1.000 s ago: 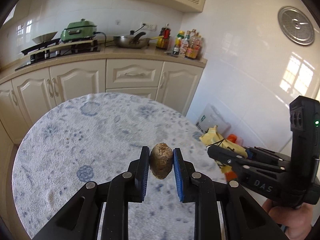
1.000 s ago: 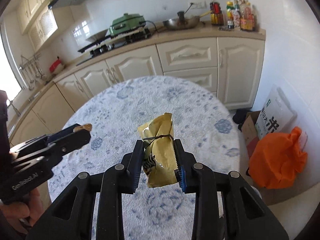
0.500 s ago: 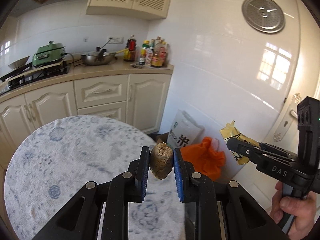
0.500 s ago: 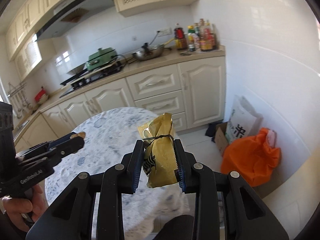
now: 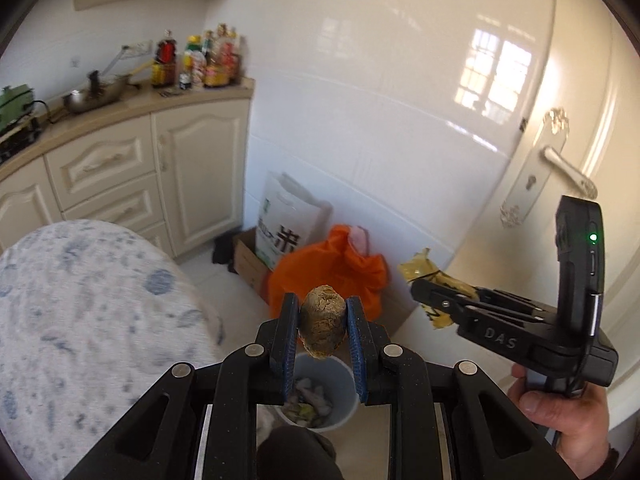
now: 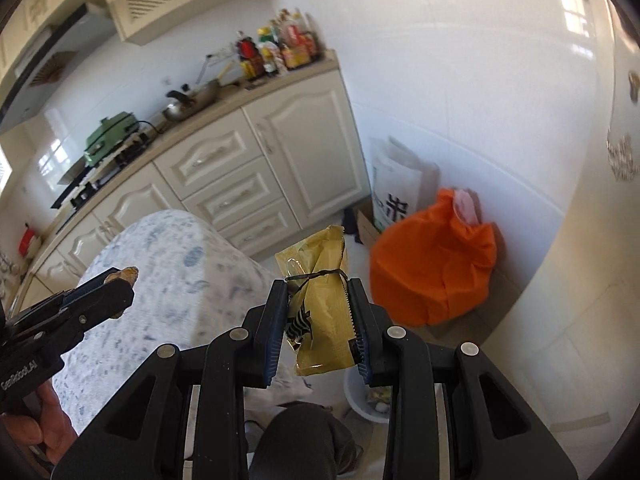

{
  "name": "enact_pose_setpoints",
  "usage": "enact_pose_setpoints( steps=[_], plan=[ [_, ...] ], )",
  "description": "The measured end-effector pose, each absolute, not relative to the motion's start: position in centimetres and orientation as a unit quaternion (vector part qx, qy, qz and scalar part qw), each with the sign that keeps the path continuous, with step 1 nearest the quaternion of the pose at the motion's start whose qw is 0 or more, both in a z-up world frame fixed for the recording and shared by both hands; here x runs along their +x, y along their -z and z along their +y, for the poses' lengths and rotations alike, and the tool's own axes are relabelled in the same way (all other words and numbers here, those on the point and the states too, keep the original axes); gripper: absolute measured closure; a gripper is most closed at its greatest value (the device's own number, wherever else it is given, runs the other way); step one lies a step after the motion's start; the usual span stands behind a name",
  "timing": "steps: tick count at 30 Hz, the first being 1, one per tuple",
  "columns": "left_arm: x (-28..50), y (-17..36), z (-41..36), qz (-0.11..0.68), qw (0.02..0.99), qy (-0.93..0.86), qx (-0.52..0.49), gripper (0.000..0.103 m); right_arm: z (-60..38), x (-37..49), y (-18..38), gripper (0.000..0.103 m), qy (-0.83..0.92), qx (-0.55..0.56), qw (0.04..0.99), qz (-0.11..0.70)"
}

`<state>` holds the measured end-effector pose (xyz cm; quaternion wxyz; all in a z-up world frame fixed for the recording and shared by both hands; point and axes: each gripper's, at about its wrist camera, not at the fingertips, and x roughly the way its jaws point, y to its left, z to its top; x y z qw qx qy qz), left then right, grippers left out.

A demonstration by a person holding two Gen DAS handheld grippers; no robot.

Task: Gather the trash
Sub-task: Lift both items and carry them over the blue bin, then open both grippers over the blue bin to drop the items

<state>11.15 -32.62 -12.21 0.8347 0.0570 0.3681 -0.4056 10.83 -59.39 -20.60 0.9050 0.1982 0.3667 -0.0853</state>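
Note:
My left gripper [image 5: 322, 322] is shut on a brown lumpy scrap [image 5: 322, 327], held in the air above a pale blue trash bin [image 5: 344, 396] on the floor that holds several scraps. My right gripper [image 6: 318, 312] is shut on a crumpled yellow snack wrapper [image 6: 320, 312], also in the air; the same bin [image 6: 360, 400] shows just below and right of it. The right gripper with the wrapper [image 5: 432, 284] appears at the right of the left wrist view. The left gripper with the scrap [image 6: 124, 274] shows at the left of the right wrist view.
A round table with a blue-patterned cloth [image 5: 80, 320] is at the left. An orange bag [image 5: 332, 268], a white paper bag [image 5: 288, 224] and a cardboard box [image 5: 248, 260] stand against the tiled wall. Cream cabinets [image 5: 160, 168] are behind; a door [image 5: 580, 160] is right.
Both grippers have swung right, away from the table top and out over the floor. The bin has come into view below them. Both still hold their items.

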Motion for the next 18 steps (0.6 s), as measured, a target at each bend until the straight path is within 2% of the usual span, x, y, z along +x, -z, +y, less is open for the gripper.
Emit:
enact_pose_setpoints(
  steps=[12, 13, 15, 16, 17, 18],
  plan=[
    [15.9, 20.0, -44.4, 0.451, 0.786, 0.404, 0.125, 0.081, -65.4, 12.1, 29.6, 0.070, 0.114, 0.264, 0.856, 0.430],
    [16.0, 20.6, -45.0, 0.457, 0.784, 0.401, 0.129, 0.076, -65.8, 12.2, 30.1, 0.070, 0.118, 0.268, 0.853, 0.432],
    [16.7, 21.3, -46.0, 0.465, 0.782, 0.391, 0.137, 0.058, -66.4, 12.4, 31.1, 0.067, 0.121, 0.277, 0.848, 0.436],
    [16.8, 21.3, -46.3, 0.464, 0.785, 0.386, 0.139, 0.043, -66.6, 12.5, 31.4, 0.064, 0.121, 0.278, 0.846, 0.438],
    [16.9, 21.2, -46.5, 0.461, 0.789, 0.381, 0.140, 0.033, -66.7, 12.5, 31.6, 0.056, 0.123, 0.280, 0.845, 0.438],
    [17.0, 21.1, -46.6, 0.458, 0.791, 0.380, 0.140, 0.030, -66.9, 12.5, 31.8, 0.053, 0.124, 0.283, 0.844, 0.438]
  ],
)
